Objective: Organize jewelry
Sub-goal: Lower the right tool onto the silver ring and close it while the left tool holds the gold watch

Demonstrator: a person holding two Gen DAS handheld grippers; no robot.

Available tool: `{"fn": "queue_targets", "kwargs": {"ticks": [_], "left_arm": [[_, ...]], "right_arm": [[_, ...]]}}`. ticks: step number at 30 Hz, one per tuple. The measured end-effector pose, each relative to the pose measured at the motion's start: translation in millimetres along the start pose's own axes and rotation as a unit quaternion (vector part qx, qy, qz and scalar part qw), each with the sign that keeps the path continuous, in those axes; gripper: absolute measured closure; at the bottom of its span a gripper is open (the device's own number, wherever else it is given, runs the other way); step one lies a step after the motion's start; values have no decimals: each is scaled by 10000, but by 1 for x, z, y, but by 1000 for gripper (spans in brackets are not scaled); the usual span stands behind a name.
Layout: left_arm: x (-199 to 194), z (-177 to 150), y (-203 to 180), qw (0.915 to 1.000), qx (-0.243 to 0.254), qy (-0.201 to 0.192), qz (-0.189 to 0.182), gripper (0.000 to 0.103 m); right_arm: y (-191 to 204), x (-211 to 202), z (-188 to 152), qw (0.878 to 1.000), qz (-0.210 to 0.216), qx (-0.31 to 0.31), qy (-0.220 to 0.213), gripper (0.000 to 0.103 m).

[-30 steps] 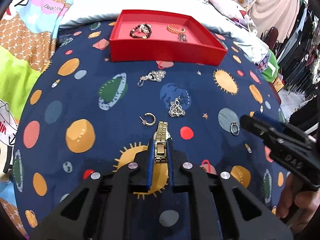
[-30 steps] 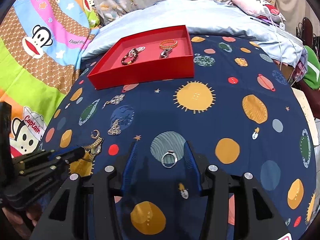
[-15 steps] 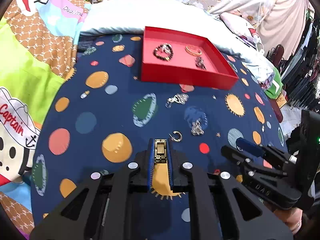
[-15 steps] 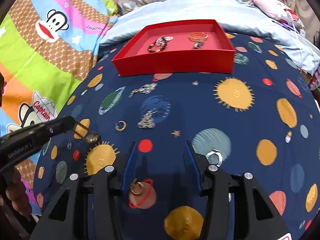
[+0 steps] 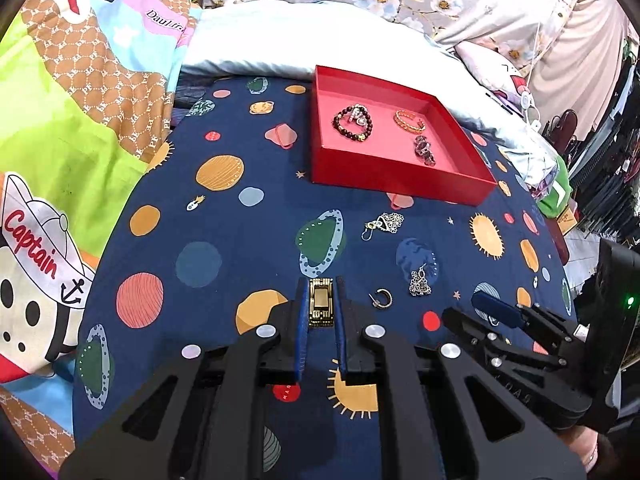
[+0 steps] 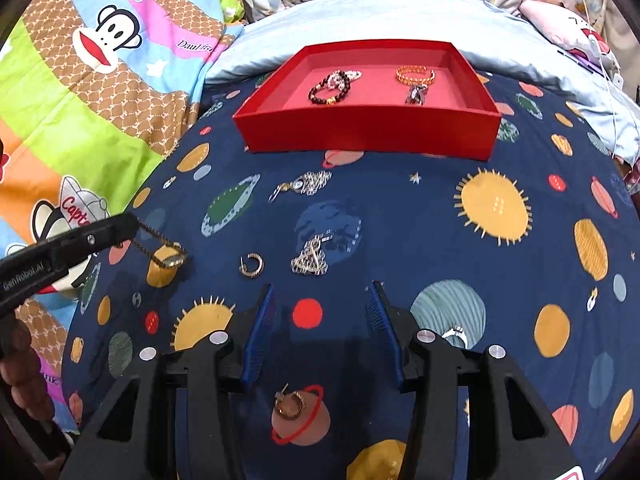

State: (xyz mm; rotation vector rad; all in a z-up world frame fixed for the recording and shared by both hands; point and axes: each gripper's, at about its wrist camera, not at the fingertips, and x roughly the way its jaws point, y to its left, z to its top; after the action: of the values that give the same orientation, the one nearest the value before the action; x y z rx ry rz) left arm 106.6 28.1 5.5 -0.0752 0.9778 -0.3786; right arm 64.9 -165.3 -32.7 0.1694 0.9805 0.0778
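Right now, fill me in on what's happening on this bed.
A person is sorting jewelry into the red tray, which already holds bracelets. The left tongs are shut on a gold watch, lifted off the planet-print blanket. The right tongs are open and empty, low over the blanket. Loose earrings, such as a hoop earring, and a ring lie outside the tray.

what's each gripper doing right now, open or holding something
left gripper: shut on the gold watch, lifted off the cloth.
right gripper: open, empty.
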Motion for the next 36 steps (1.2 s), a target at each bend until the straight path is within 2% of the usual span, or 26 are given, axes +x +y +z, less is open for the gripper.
{"fn": "queue_targets", "kwargs": {"ticks": [11, 21, 24, 32, 36], "left_arm": [[3, -3, 3, 10000, -41, 49, -10, 92], [-1, -9, -10, 9999, 71, 67, -44, 92], [0, -10, -13, 9999, 84, 91, -31, 92], [4, -12, -16, 9998, 93, 157, -34, 92], [5, -12, -18, 9998, 117, 177, -60, 92]], "right_arm": [[-41, -29, -26, 9984, -468, 299, 98, 56], [-54, -14, -30, 9976, -526, 443, 58, 56], [-56, -9, -27, 9976, -566, 404, 62, 59], [-57, -4, -26, 9968, -764, 227, 26, 82], [-60, -4, -26, 9969, -751, 236, 17, 84]]}}
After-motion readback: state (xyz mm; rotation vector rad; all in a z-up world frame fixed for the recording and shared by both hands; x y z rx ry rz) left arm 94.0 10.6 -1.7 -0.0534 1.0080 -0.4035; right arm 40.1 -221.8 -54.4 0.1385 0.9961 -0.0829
